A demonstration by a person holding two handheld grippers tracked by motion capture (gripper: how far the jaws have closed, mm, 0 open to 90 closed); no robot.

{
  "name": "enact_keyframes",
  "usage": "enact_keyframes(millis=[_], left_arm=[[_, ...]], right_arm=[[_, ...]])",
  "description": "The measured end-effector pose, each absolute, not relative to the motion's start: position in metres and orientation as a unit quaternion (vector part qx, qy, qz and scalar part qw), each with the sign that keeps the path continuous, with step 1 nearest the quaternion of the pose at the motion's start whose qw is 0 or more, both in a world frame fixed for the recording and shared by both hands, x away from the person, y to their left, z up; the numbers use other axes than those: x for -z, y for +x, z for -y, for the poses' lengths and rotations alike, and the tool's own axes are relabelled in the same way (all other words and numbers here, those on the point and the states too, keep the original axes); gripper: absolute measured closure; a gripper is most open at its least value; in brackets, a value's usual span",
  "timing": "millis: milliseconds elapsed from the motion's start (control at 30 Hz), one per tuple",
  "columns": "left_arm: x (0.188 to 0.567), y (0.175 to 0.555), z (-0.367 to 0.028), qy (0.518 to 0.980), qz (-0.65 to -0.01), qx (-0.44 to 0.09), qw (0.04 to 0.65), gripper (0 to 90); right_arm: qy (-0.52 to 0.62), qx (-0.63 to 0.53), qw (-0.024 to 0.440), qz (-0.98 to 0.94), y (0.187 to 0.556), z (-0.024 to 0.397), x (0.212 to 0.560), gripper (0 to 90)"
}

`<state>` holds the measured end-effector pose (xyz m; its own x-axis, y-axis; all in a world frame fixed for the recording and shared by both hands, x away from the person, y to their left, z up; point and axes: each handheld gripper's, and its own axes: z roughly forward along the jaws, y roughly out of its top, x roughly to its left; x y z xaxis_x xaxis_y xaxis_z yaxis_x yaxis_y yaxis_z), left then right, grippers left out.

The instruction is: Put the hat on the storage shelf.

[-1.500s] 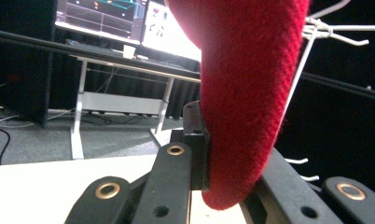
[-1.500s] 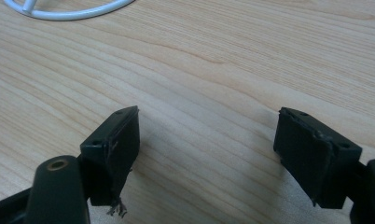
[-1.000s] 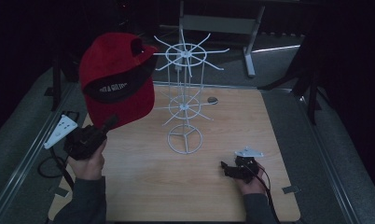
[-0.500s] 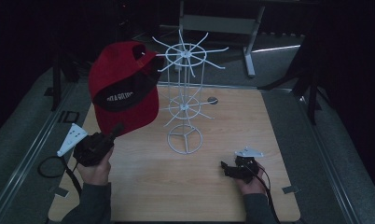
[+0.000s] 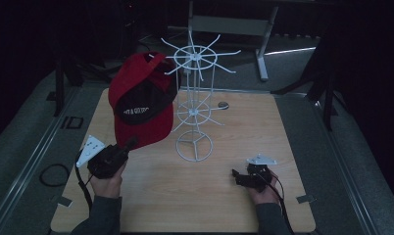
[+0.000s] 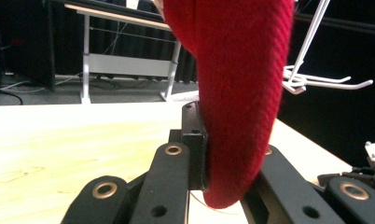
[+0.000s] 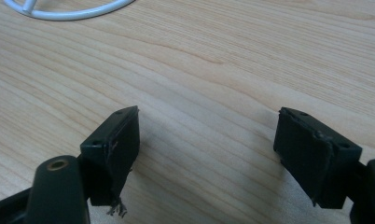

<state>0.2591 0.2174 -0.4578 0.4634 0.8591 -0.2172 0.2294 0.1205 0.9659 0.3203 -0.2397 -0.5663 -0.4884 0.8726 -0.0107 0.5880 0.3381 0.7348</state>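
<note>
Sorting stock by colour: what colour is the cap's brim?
Red, like the crown; the cap shows best in the high view.

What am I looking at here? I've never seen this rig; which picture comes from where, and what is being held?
A person at a wooden table holds a two-jaw gripper in each hand. The high view looks down from above; the other two pictures come from cameras riding on each gripper. The left gripper is shut on the brim of a red cap, seen close up between its jaws in the left gripper view. The right gripper rests on the table, open, with nothing between its jaws. A white wire rack stands mid-table.
</note>
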Motion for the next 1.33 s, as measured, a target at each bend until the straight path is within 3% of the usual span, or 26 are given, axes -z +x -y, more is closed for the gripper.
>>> enact_keyframes(millis=[267,833,1333], left_arm=[[0.463,0.26,-0.219,0.612,-0.449,-0.267,0.594,78.0],[0.46,0.261,-0.232,0.594,-0.479,-0.27,0.588,39.6],[0.46,0.26,-0.237,0.611,-0.469,-0.251,0.586,32.2]], right_arm=[[0.462,-0.343,0.207,-0.791,0.32,0.24,0.566,22.4],[0.461,-0.343,0.207,-0.792,0.32,0.24,0.566,22.4],[0.461,-0.343,0.207,-0.792,0.32,0.24,0.566,22.4]])
